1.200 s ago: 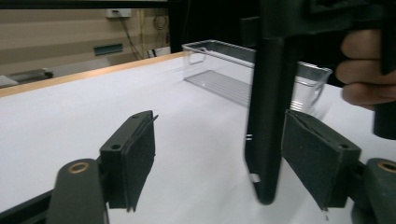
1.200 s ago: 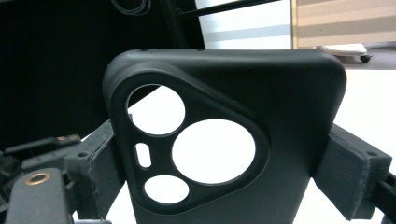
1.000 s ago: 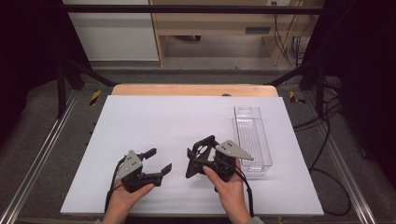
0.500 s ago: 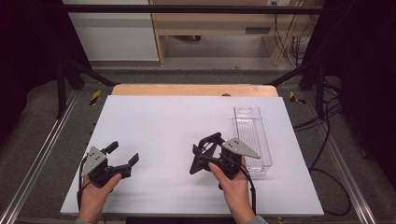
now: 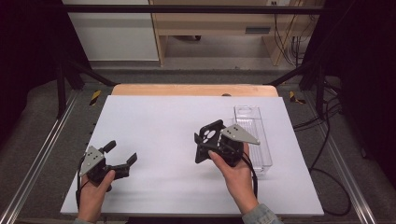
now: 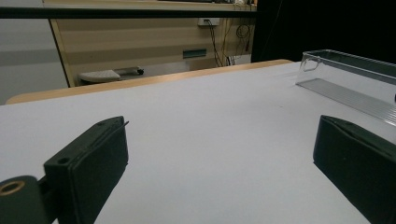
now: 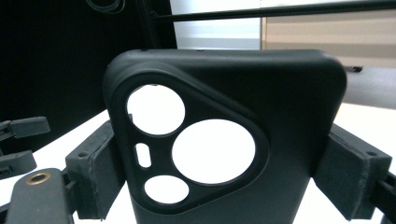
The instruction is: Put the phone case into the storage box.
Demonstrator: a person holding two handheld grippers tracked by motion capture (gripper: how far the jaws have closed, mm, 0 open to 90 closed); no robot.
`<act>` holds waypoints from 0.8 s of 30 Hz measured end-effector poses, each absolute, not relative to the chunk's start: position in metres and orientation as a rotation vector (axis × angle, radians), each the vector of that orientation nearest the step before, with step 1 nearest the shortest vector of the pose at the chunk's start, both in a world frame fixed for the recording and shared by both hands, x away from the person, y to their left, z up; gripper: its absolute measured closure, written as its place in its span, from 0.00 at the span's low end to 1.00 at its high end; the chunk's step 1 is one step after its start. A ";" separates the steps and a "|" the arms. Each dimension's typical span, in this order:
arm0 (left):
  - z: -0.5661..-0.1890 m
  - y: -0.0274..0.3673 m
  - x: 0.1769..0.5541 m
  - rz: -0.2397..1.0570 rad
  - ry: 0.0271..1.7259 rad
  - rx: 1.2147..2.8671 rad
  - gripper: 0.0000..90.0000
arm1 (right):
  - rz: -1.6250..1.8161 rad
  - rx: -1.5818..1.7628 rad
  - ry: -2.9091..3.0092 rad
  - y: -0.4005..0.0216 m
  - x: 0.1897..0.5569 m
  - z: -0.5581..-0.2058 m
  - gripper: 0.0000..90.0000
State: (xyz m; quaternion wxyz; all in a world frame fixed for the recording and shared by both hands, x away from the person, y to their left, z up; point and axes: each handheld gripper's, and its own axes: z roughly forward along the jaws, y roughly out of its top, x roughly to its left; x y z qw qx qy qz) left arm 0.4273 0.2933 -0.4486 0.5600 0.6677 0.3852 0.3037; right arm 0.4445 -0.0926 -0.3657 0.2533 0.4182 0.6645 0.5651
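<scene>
The right gripper (image 5: 208, 142) has its fingers (image 7: 93, 172) clamped on the two long edges of a black phone case (image 7: 224, 140), holding it above the white counter (image 5: 163, 121). Since a second ago this hand has lifted a little, and the case, which lay flatter before, now stands tilted up with its camera cut-outs showing. The left gripper (image 5: 122, 155) has travelled from beside the right one out to the near left part of the counter, so the two are now well apart. Its fingers (image 6: 88, 168) have just been opening and stand wide, with nothing between them.

In the high view the case sits right of the counter's middle. Its long axis runs away from the hand, and the end with the triangular cut-out panel is farthest from the hand, raised and facing the left side of the counter.

Just to the right of the case and the right hand (image 5: 236, 175) lies a clear plastic tray (image 5: 254, 119), long and narrow, its length running from the near edge toward the far edge. The counter between the two grippers is bare white.
</scene>
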 end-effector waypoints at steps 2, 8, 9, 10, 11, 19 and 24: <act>-0.449 0.294 0.427 0.718 0.917 1.572 0.04 | 1.534 1.134 1.811 -0.093 0.446 -0.361 0.15; -0.447 0.298 0.427 0.733 0.922 1.558 0.04 | 1.535 1.170 1.795 -0.099 0.459 -0.341 0.15; -0.448 0.299 0.427 0.731 0.927 1.554 0.04 | 1.527 1.167 1.788 -0.102 0.461 -0.337 0.15; -0.448 0.299 0.427 0.731 0.927 1.554 0.04 | 1.527 1.167 1.788 -0.102 0.461 -0.337 0.15; -0.448 0.300 0.427 0.730 0.929 1.552 0.04 | 1.517 1.162 1.768 -0.108 0.465 -0.330 0.15; -0.450 0.301 0.428 0.738 0.921 1.568 0.04 | 1.514 1.197 1.672 -0.133 0.481 -0.309 0.15; -0.449 0.300 0.426 0.745 0.932 1.545 0.02 | 1.491 1.234 1.621 -0.146 0.492 -0.303 0.15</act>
